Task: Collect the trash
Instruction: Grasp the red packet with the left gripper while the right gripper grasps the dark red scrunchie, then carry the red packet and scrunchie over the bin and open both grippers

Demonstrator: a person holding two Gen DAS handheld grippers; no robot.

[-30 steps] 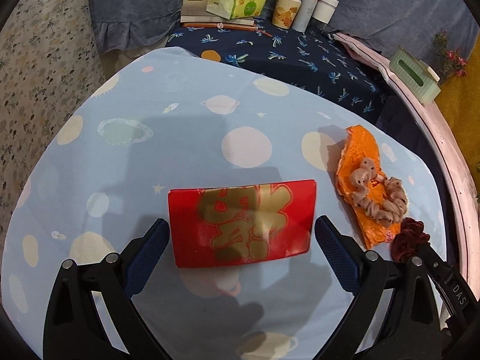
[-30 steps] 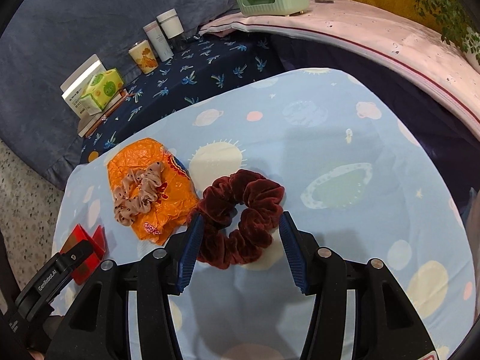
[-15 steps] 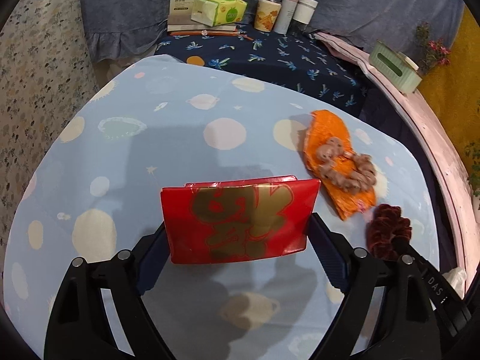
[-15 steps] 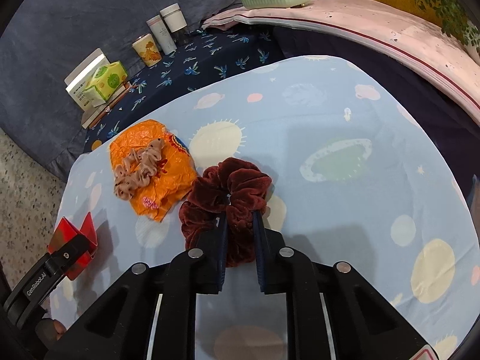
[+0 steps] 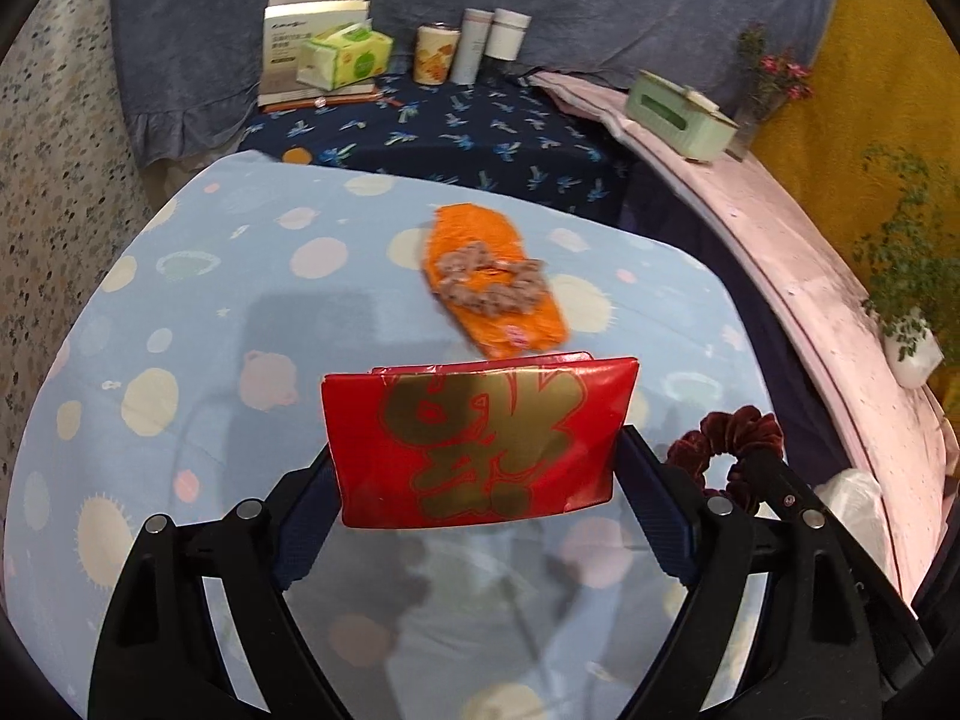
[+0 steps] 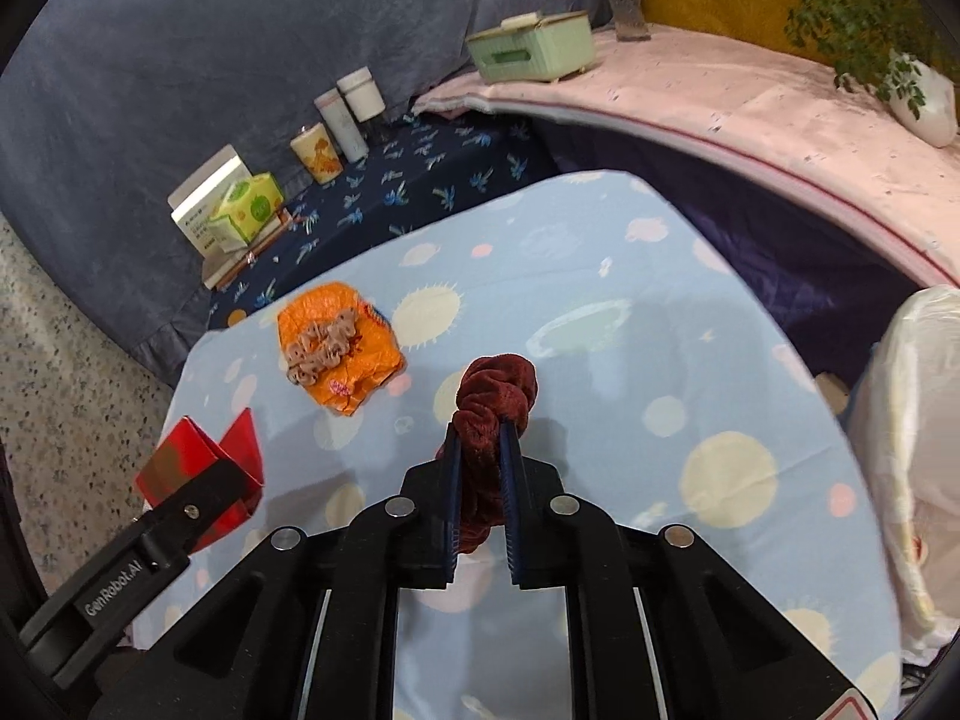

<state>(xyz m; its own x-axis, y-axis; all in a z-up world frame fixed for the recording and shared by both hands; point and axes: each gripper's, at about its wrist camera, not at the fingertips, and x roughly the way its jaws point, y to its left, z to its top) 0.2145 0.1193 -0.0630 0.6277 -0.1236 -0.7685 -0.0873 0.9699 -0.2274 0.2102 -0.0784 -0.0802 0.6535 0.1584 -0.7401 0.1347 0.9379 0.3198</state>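
Note:
My left gripper (image 5: 474,468) is shut on a red packet with gold print (image 5: 477,435) and holds it above the light blue tablecloth (image 5: 180,360); the packet also shows in the right wrist view (image 6: 201,465). My right gripper (image 6: 480,438) is shut on a dark red velvet scrunchie (image 6: 495,399), lifted off the cloth; it also shows in the left wrist view (image 5: 729,441). An orange wrapper (image 6: 360,363) lies flat on the cloth with a beige scrunchie (image 6: 318,348) on top of it.
A white plastic bag (image 6: 912,456) hangs open at the table's right edge. Behind, a dark blue surface holds a tissue pack (image 5: 348,60), a box, a cup (image 5: 435,54) and bottles. A green tissue box (image 6: 531,51) and a plant sit on the pink ledge.
Both grippers closed and lifted: the left one took the red packet, the right one took the dark red scrunchie. Both views pulled back and up from the table.

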